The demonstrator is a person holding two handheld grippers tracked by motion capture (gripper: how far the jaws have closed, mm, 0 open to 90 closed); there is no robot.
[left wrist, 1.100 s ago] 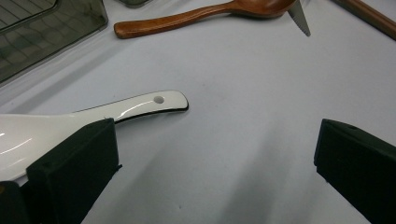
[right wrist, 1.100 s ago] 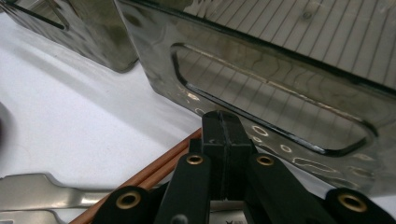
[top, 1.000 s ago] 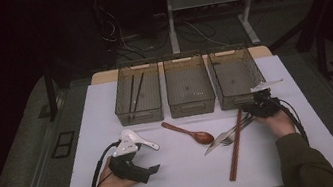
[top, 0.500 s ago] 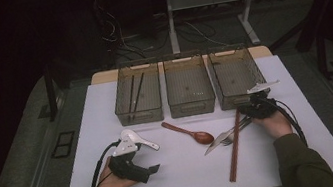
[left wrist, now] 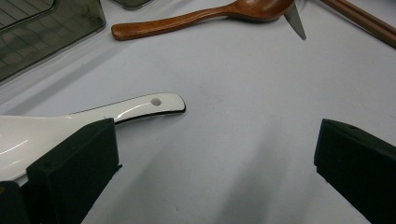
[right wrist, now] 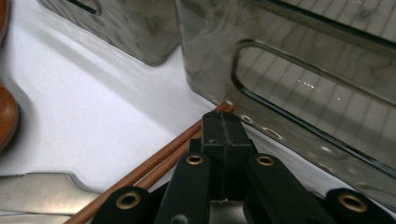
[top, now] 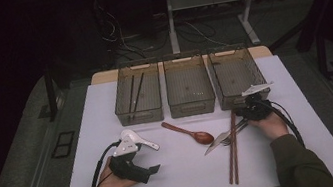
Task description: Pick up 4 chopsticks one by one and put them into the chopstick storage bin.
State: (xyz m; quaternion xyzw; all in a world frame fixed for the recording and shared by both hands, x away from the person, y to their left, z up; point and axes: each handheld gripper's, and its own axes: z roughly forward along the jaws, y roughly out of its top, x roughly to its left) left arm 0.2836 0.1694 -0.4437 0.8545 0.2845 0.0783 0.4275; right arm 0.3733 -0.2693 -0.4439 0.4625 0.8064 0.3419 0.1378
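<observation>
Nearest the person, the left gripper (top: 152, 168) rested low on the white table (top: 182, 172), its jaws spread wide with only bare tabletop between them. Just beside its left jaw in the left gripper view lay a white ceramic spoon (left wrist: 93, 114), handle pointing out past the jaw tip, close to the jaw but not clasped by it. Farther up the table a wooden spoon (top: 190, 133) lay at a slant, its bowl close to the tip of a table knife (top: 218, 140); a fork seemed to lie alongside the knife, though the high view was too dim there to be sure. A pair of brown chopsticks (top: 233, 148) ran lengthwise over the knife, their far ends reaching toward the right-hand bin. The right gripper (top: 249, 109) sat at those far ends, and in the right gripper view its jaws were pressed together with no gap, their tips directly over the chopsticks (right wrist: 154, 163); whether a stick was actually pinched between them could not be made out. Beyond stood three smoky clear bins in a row: the left bin (top: 140, 113) held a pair of dark chopsticks (top: 134, 92), while the middle bin (top: 192, 104) and right bin (top: 236, 97) showed bare floors.
</observation>
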